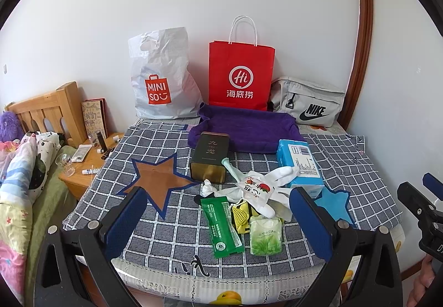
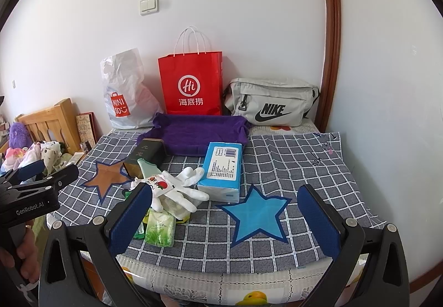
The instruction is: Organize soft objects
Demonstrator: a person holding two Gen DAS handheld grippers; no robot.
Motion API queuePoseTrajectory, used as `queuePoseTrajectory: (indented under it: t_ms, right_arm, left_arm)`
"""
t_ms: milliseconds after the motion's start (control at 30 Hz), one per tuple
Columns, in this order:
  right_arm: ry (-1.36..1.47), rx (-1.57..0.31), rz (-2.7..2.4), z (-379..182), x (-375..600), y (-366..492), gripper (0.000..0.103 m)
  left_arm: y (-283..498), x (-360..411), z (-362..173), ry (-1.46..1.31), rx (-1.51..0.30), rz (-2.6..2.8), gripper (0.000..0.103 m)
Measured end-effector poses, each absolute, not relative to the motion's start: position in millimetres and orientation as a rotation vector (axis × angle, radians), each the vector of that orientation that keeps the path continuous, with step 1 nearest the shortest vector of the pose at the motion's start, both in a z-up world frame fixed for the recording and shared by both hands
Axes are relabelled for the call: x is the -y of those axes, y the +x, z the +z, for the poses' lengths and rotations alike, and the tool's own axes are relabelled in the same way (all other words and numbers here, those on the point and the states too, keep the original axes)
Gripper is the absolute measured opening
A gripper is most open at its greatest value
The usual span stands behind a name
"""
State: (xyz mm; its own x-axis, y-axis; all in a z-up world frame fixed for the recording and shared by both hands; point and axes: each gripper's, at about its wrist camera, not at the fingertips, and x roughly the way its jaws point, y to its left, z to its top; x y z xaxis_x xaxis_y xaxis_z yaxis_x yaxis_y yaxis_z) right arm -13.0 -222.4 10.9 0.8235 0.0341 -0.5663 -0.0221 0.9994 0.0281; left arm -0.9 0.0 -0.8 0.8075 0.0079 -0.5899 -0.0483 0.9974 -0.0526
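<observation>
Checked cloth [image 1: 171, 232] covers the table set against a white wall. Left to right along the back: MINISO bag [image 1: 163, 79], red paper bag [image 1: 241, 74], grey Nike pouch [image 1: 310, 103]; a purple towel [image 1: 246, 128] lies flat in front of them. Mid-table, left to right: orange star [image 1: 159, 182], dark tin [image 1: 210, 157], a heap of small soft items with white gloves [image 1: 277, 182] on top, blue tissue pack [image 1: 300, 165], blue star [image 2: 256, 214]. Left gripper [image 1: 218, 215] and right gripper [image 2: 224, 218] hover at the near edge, both fully spread and empty. Judged step: no sorting begun. Next move: close on one soft item and lift it clear of the heap
</observation>
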Motion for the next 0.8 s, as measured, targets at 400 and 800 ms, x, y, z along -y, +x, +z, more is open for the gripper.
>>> queuePoseTrajectory:
  t_ms: [400, 800]
  right_arm:
    - [0.021, -0.6, 0.033, 13.0, 220.2, -13.8, 0.103]
    - [0.021, -0.599, 0.033, 12.9, 221.5, -14.1, 0.103]
  left_arm:
    - [-2.1, -0.6, 0.0, -0.066, -0.631, 0.031, 0.103]
    - [-2.1, -0.1, -0.1, -0.062, -0.631, 0.031, 0.103]
